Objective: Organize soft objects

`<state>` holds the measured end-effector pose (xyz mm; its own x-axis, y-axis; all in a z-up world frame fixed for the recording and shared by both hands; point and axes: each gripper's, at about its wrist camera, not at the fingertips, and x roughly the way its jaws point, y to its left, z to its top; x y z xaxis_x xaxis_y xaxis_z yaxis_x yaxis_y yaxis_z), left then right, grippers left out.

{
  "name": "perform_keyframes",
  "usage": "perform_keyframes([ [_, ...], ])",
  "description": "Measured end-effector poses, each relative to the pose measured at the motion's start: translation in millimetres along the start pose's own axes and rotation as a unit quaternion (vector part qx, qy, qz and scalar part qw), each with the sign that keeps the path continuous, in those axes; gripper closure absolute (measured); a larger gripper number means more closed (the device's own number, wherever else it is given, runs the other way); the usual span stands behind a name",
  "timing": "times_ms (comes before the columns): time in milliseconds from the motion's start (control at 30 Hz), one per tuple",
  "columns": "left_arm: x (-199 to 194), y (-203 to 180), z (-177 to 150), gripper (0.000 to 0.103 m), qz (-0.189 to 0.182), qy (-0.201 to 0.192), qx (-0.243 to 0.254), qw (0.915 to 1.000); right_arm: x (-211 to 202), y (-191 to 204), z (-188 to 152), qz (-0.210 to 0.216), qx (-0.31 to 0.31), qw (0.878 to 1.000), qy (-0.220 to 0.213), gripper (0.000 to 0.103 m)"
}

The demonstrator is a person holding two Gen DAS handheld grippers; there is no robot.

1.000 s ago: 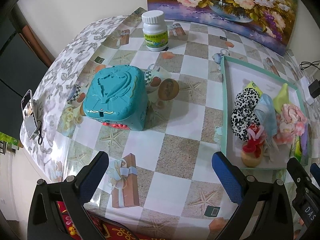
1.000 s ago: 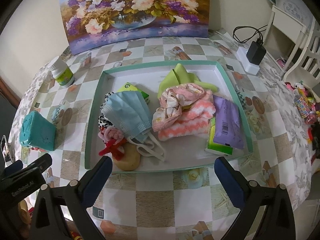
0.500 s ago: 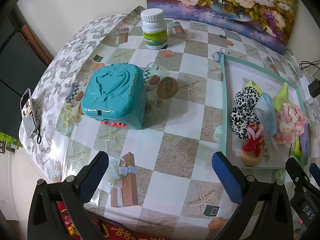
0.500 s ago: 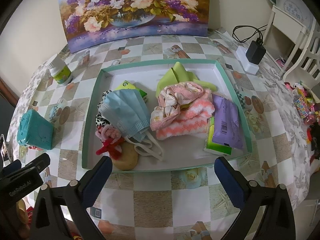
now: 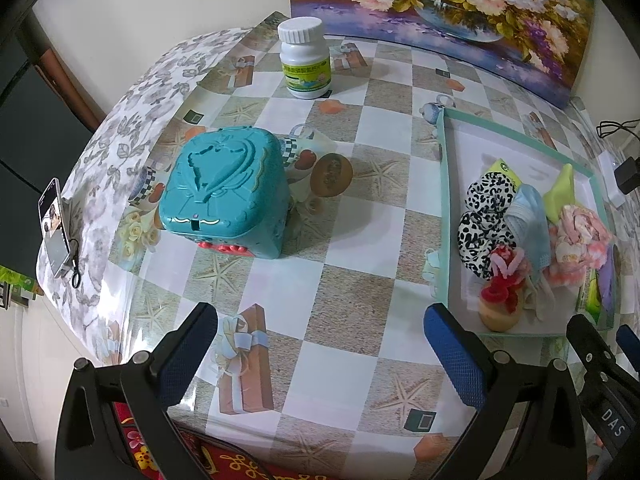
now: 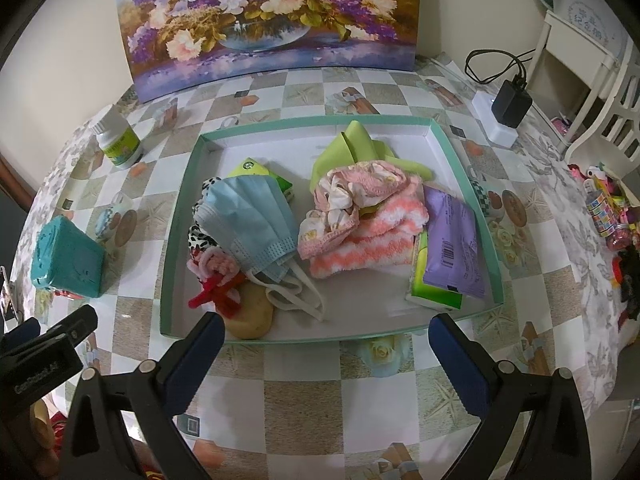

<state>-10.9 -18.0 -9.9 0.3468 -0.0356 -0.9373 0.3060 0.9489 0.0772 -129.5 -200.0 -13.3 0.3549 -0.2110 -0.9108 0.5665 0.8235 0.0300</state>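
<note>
A shallow teal-rimmed tray (image 6: pixel 324 122) (image 5: pixel 442 216) holds the soft things: a blue face mask (image 6: pixel 252 220) (image 5: pixel 528 220), a leopard-print scrunchie (image 5: pixel 484 208), a pink striped cloth bundle (image 6: pixel 360 216) (image 5: pixel 580 232), a green cloth (image 6: pixel 352 148), a purple packet (image 6: pixel 452 244), a red and pink pipe-cleaner flower (image 6: pixel 218 280) on a tan sponge (image 6: pixel 252 312). My right gripper (image 6: pixel 324 356) hangs open over the table just in front of the tray. My left gripper (image 5: pixel 320 344) hovers open above bare tablecloth, left of the tray.
A teal plastic box (image 5: pixel 224 188) (image 6: pixel 66 258) stands left of the tray. A white pill bottle (image 5: pixel 305 64) (image 6: pixel 118 138) is behind it, near a flower painting (image 6: pixel 272 20). A charger and cable (image 6: pixel 508 100) lie at the back right. A phone (image 5: pixel 54 226) rests at the left table edge.
Both grippers have pulled slightly back from the tray and table, staying open. Nothing on the table has moved.
</note>
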Motion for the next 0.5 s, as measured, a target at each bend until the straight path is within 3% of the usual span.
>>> perform_keyframes([
  [500,0.3,-0.2,-0.9,0.0,-0.007,0.005,0.001,1.0,0.6,-0.6,0.0,0.0,0.0,1.0,0.0,0.0],
])
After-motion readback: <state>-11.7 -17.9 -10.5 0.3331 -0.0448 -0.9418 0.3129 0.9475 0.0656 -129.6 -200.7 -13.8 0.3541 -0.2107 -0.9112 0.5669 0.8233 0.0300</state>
